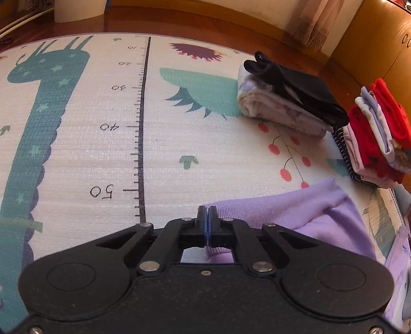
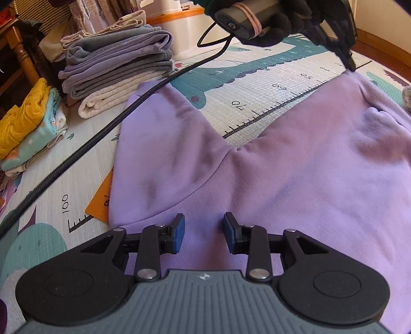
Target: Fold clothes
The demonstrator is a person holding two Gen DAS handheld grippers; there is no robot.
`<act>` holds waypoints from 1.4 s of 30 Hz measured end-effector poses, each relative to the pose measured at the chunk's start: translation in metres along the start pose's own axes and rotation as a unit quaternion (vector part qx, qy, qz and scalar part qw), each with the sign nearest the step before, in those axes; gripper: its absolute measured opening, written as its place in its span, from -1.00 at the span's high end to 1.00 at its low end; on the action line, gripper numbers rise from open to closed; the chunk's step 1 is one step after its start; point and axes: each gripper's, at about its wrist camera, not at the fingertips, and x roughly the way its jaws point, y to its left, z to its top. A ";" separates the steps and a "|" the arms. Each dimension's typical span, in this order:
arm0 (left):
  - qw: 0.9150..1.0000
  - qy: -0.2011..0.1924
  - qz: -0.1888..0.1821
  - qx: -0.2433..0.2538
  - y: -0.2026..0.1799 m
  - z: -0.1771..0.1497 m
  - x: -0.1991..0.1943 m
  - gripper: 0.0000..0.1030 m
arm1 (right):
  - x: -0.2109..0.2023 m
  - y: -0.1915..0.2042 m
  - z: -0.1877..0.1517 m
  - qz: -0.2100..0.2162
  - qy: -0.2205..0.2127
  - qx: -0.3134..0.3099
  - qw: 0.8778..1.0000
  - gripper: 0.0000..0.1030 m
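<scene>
A lilac sweatshirt lies spread on the printed play mat, with one sleeve angled off to the left. My left gripper is shut on the sweatshirt's ribbed edge, pads pressed together on the cloth. The right wrist view shows the left gripper again, at the garment's far corner, held by a black-gloved hand. My right gripper hovers open just over the near part of the sweatshirt, with only flat cloth below the gap between its blue pads.
Folded piles ring the mat: a black-and-white pile, a red-and-white stack, a grey-and-purple stack, a yellow-and-teal stack. A black cable crosses the mat beside an orange card. Wooden floor lies beyond.
</scene>
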 end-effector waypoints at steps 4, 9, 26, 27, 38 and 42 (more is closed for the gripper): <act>0.999 -0.019 0.016 -0.032 0.010 0.008 -0.014 1.00 | 0.001 0.005 0.001 -0.011 0.003 -0.007 1.000 0.29; 0.997 -0.014 -0.072 0.025 -0.014 0.004 -0.031 1.00 | -0.004 0.010 0.004 -0.022 0.002 -0.011 1.000 0.32; 0.992 0.032 0.045 0.117 -0.030 -0.006 0.003 0.86 | -0.004 0.029 -0.007 -0.019 0.002 -0.024 1.000 0.23; 0.991 0.039 0.044 0.121 -0.029 -0.009 0.005 0.85 | -0.005 0.029 -0.008 -0.021 -0.004 -0.021 1.000 0.26; 0.986 0.059 0.062 0.146 -0.037 -0.013 0.016 0.88 | -0.007 0.037 -0.017 -0.028 -0.009 -0.034 0.999 0.17; 0.981 0.058 -0.002 0.183 -0.075 -0.015 0.014 0.88 | -0.021 0.033 -0.021 -0.033 -0.017 -0.030 0.999 0.22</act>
